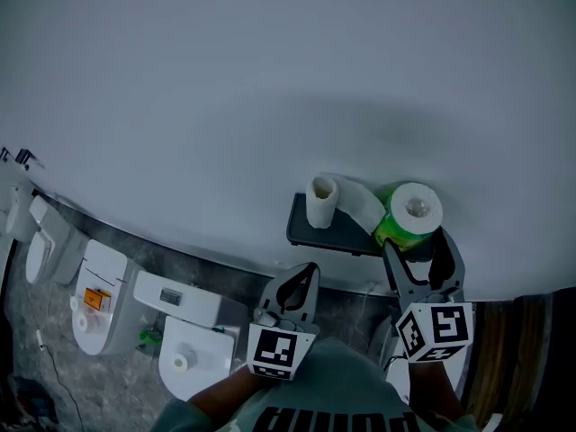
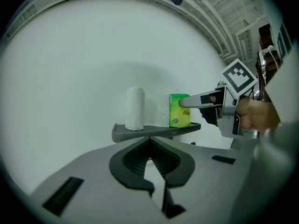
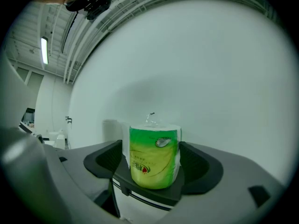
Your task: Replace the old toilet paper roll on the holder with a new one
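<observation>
Nearest is the left gripper (image 1: 308, 273), fingers pressed together on nothing, pointing at the front edge of the shelf (image 1: 306, 232) on the wall (image 1: 270, 79). Further right, the right gripper (image 1: 416, 244) has its fingers spread to either side of the new roll (image 1: 409, 212). In its own view the pads do not seem to press on the green wrapper. The new roll stands upright on the shelf's right end. The old roll (image 1: 321, 202), thin and white, stands at the left end, with a loose tail of paper running toward the new one.

The step in hand looks like setting the new roll down, with the old one not yet removed. Next, the right gripper should draw straight back without nudging the roll. The left gripper would have to open before it could take the old roll.
</observation>
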`<state>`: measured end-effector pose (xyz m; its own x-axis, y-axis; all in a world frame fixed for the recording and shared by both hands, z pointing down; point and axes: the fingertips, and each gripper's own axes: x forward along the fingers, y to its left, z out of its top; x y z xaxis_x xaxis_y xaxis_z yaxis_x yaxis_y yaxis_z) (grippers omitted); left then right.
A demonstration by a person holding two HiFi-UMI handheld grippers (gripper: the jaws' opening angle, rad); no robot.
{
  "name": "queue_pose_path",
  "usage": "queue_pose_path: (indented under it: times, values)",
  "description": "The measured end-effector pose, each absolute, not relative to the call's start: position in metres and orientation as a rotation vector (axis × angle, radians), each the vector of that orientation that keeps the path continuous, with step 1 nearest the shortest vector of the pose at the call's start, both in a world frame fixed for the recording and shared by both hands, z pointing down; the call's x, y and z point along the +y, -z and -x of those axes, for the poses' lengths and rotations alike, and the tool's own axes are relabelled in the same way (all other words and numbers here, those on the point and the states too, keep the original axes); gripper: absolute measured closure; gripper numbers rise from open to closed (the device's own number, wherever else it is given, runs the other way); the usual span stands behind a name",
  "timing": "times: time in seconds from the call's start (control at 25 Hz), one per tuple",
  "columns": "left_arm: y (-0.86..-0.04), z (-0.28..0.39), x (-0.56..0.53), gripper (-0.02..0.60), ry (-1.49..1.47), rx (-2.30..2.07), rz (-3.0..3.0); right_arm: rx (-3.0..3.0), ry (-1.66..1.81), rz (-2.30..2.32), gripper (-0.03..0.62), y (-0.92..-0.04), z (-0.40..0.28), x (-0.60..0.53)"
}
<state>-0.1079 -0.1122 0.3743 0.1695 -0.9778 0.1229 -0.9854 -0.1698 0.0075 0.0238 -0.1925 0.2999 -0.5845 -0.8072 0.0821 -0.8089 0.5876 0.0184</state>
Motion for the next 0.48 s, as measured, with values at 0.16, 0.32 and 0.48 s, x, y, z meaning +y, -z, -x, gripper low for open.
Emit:
queue_pose_path:
  times: [0.16, 0.32, 0.48]
  values:
    - [-0.372, 0.111, -0.114, 0.577, -0.133, -1.976, -2.338, -2.714, -0.021, -1.399, 0.221, -0.298, -0.022, -0.201]
    - [-0.374, 0.110, -0.117, 0.577, -0.171, -1.951, -2.342, -2.698, -0.009, -1.411, 0.212, -0.299, -0.021, -0.211]
    - [-0.373, 0.110, -0.121, 0.577, -0.165, -1.953, -2.363, -2.669, 0.006, -1.425, 0.197, -0.302, -0.021, -0.221]
